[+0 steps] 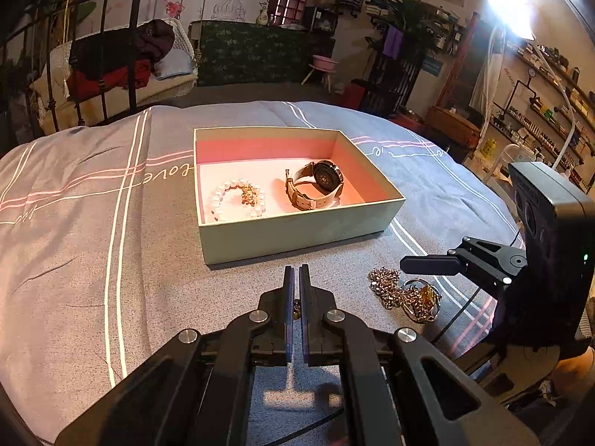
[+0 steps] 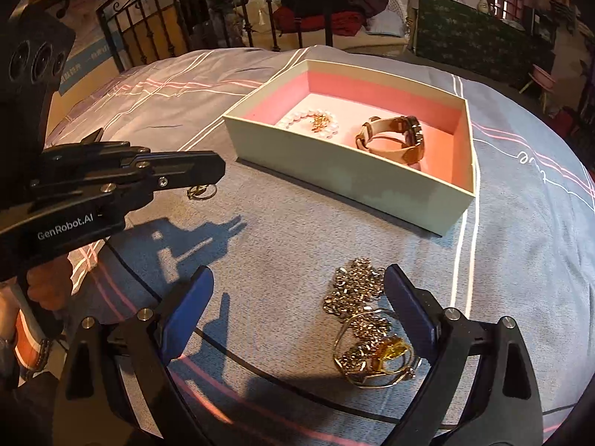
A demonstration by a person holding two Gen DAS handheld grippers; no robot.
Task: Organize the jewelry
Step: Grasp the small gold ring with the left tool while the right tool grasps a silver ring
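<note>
While a gold chain necklace point(image 2: 359, 297) tangled with a thin bangle point(image 2: 375, 349) and an amber-stoned piece point(image 2: 390, 347) lies heaped on the grey bedspread point(image 2: 282, 260), the right tongs point(image 2: 297, 303) stand spread wide around it, the heap close against the inner face of one blue-padded finger point(image 2: 407, 308) and well apart from the other; whether that pad touches the chain cannot be told. Nothing is gripped by the right tongs.

Just in front of the open box point(image 2: 346, 163), the left tongs point(image 1: 296, 275) are clenched almost together, with only a narrow slit between the pads. A small gold ring-like trinket point(image 2: 200, 190) shows beneath their tip in the right wrist view, and a gold glint point(image 1: 296, 308) sits in the slit in the left wrist view. It seems pinched there, though the fingers hide most of it and its exact shape is hard to make out.

Inside the pink-lined box lie a pearl bracelet point(image 1: 238, 199) with a gold charm and, beside it, a wristwatch point(image 1: 316, 186) with a pale strap resting on its side. From the right wrist view the near wall cuts off part of the bracelet.

Beyond the bed, an iron bed frame point(image 1: 108, 52) and a basket of clothes point(image 1: 122, 59) stand in dim light; a lamp's glare point(image 1: 509, 7) washes out the shelves' upper corner.
</note>
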